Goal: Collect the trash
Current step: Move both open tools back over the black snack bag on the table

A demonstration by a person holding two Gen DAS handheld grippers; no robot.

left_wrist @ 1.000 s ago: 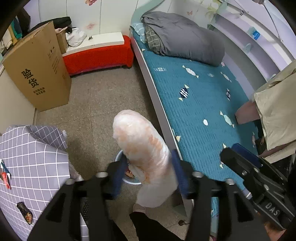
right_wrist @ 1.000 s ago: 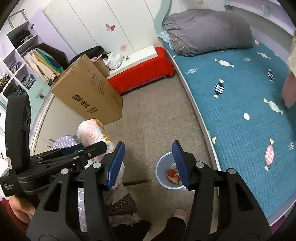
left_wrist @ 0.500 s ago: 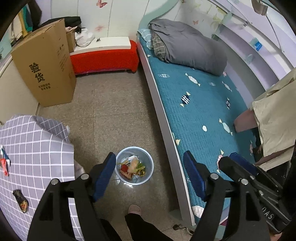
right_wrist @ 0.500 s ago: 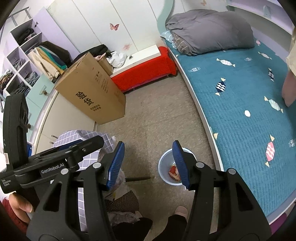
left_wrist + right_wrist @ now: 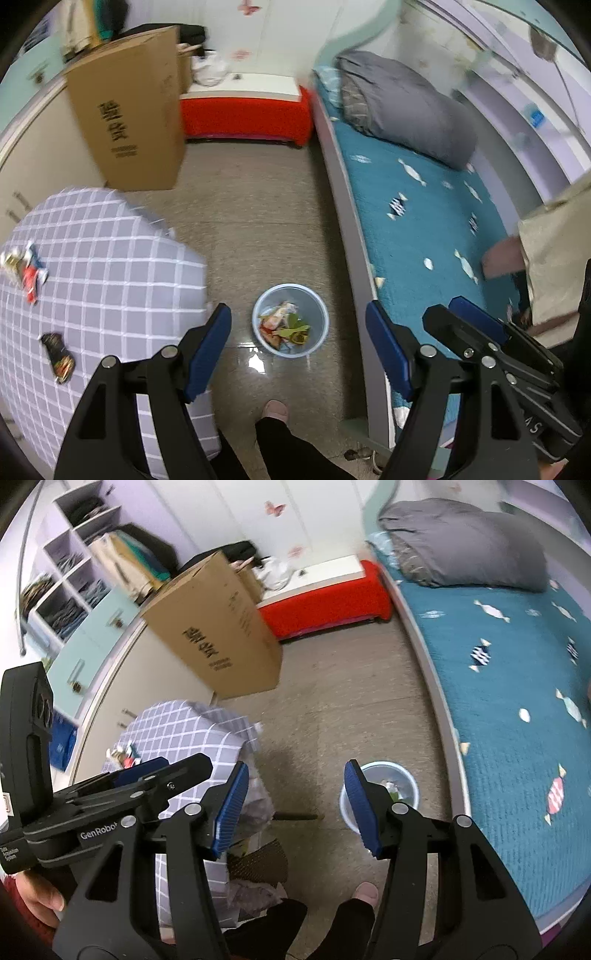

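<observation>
A: The left gripper (image 5: 298,349), blue-padded jaws wide and empty, has let go of its orange-white plastic wrapper.

B: So it's binned; crumpled wrappers (image 5: 37,273) wait on the grey checked table (image 5: 110,258), left of the pale-blue round wastebasket (image 5: 290,320). The right gripper (image 5: 296,806) gapes empty too.

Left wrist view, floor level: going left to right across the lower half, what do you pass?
Checked tablecloth with wrappers → blue trash bin on the floor → grey bed edge → teal bedspread → beige cloth.
</observation>
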